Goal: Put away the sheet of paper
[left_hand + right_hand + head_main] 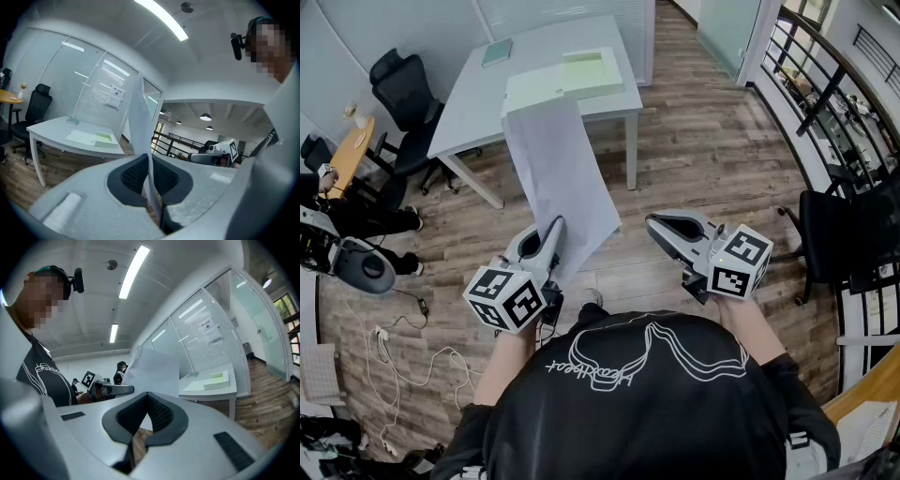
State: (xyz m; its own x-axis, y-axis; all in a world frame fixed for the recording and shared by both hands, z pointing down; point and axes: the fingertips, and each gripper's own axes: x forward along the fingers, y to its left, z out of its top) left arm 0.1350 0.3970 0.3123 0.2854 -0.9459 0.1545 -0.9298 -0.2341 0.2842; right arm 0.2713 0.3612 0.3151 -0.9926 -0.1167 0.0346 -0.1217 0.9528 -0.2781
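A large white sheet of paper (558, 169) hangs upward and away from my left gripper (555, 227), which is shut on its near corner. In the left gripper view the sheet (140, 122) runs edge-on between the dark pads (133, 176) of my left gripper (150, 174). My right gripper (652, 222) is level with it, about a hand's width to the right, shut with nothing in it and clear of the paper. From the right gripper view (146, 414) the sheet (152, 369) and the left gripper (112, 390) show ahead. A grey table (478, 98) stands farther off.
On the table lie a pale green pad (591, 70) over a light sheet (534, 91), and a small book (497, 52). Black office chairs (403, 89) stand to the left, another chair (844, 244) and a railing (825, 84) to the right. Cables (394, 347) lie on the wood floor.
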